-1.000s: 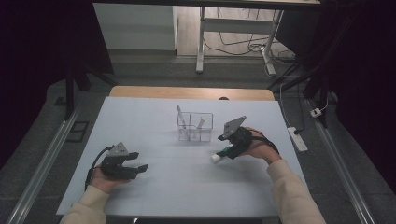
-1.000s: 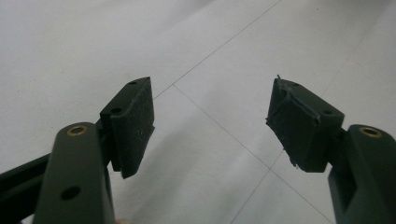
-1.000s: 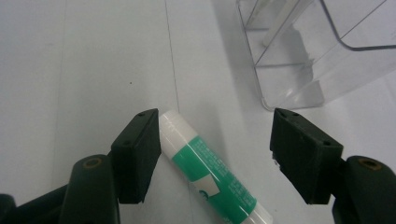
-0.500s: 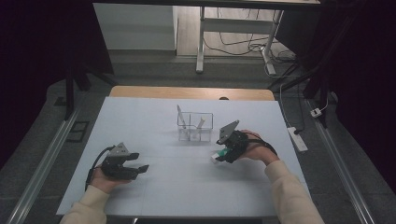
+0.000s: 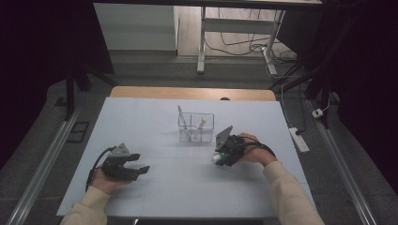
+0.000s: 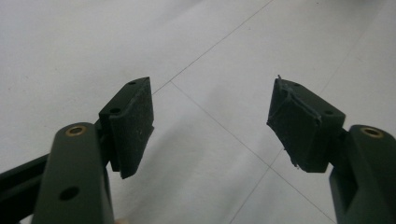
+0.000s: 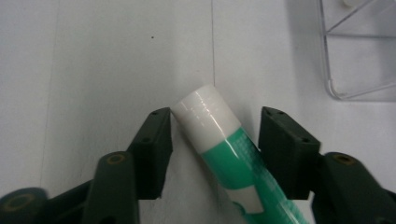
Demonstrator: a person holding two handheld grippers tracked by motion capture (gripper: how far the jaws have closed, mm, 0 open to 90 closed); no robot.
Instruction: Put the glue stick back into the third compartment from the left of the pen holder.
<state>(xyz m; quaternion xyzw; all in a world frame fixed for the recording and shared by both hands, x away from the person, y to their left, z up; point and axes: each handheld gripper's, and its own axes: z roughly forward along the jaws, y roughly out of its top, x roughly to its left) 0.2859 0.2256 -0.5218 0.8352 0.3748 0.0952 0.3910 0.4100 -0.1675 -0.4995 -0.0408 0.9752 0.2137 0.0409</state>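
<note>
While the right claw (image 7: 212, 154) is straddling a green tube with a white cap (image 7: 219, 140), its jaws are standing a little wider than the tube, one pad (image 7: 156, 144) touching the cap's side and the other sitting just beside the green body, so this reads as a grip being set or let go rather than a firm clamp. In the high view the tube (image 5: 217, 158) is lying on the white tabletop (image 5: 155, 197) just in front of a clear plastic organizer (image 5: 196, 126), probably because it is meant for one of the compartments. Over on the near left, the left claw (image 5: 141, 169) is resting low above the tabletop with its jaws spread wide and nothing between them (likely just waiting its turn). Two slim pale items are standing in the organizer, too small to identify, and the tube's lower end is cut off at the bottom of the right gripper view, so its printing is unreadable.
</note>
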